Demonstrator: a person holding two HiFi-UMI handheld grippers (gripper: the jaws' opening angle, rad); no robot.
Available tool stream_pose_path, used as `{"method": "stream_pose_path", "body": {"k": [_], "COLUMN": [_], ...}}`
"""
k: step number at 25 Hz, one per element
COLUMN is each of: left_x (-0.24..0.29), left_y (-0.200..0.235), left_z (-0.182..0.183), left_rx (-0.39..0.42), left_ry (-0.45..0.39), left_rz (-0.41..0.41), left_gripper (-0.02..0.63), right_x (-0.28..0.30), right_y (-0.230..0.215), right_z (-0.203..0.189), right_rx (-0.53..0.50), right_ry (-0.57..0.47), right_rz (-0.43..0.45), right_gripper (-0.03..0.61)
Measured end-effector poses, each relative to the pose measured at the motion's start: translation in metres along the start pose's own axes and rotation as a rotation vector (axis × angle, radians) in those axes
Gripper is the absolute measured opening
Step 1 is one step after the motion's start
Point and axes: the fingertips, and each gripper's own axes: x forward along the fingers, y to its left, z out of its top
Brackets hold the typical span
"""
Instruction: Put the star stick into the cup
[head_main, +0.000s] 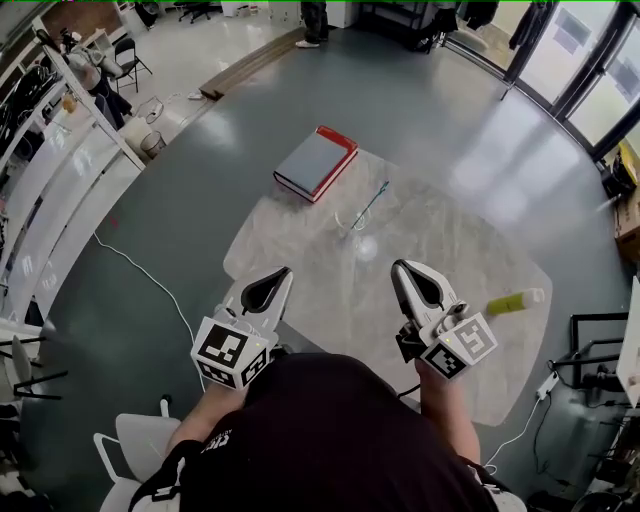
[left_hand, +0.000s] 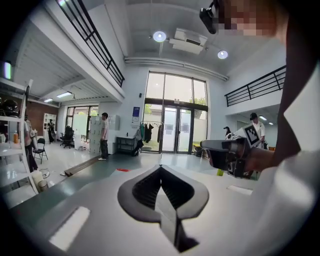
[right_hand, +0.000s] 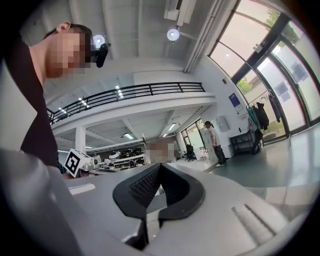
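Note:
The star stick (head_main: 372, 205), thin and blue-green, leans with its lower end in a clear cup (head_main: 350, 221) near the far side of the pale round table (head_main: 300, 250). Both grippers hover close to the person's body, well short of the cup. My left gripper (head_main: 283, 272) (left_hand: 160, 168) is shut, its dark pads meeting with nothing between them. My right gripper (head_main: 400, 268) (right_hand: 159, 165) is also shut and empty. Each gripper view looks level across the room, so neither shows the cup or the stick. The right gripper (left_hand: 235, 152) also shows in the left gripper view.
A grey book with a red edge (head_main: 316, 162) lies at the table's far edge. A yellow-green bottle (head_main: 515, 302) lies on the table's right side. A white chair (head_main: 140, 440) stands at lower left. People stand far off across the hall (left_hand: 103, 136).

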Motion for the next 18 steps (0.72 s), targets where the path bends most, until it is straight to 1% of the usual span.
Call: {"method": "stream_pose_path", "body": {"k": [5,10,13,18], "left_x": [-0.019,-0.030,-0.031,-0.034], "left_y": [0.016,0.024,0.028,0.039], "left_z": [0.011,0.021,0.022,0.026], "left_rx": [0.011,0.021,0.024,0.007], "left_ry": [-0.034,-0.052,-0.058,-0.060], "left_rz": [0.027,0.030,0.034,0.053], "left_gripper": [0.003,0.003,0.003,0.003], "right_x": [0.001,0.007,0.013,0.017], "right_y": [0.014,0.028,0.032,0.031], "right_z": [0.009,0.024,0.019,0.010], "right_rx": [-0.041,-0.088,-0.093,-0.078], "right_ry": [-0.012,-0.053,-0.041,-0.017], "right_rz": [-0.002,0.010,0.021,0.012], "right_gripper": [0.012,0.012,0.012,0.011]}}
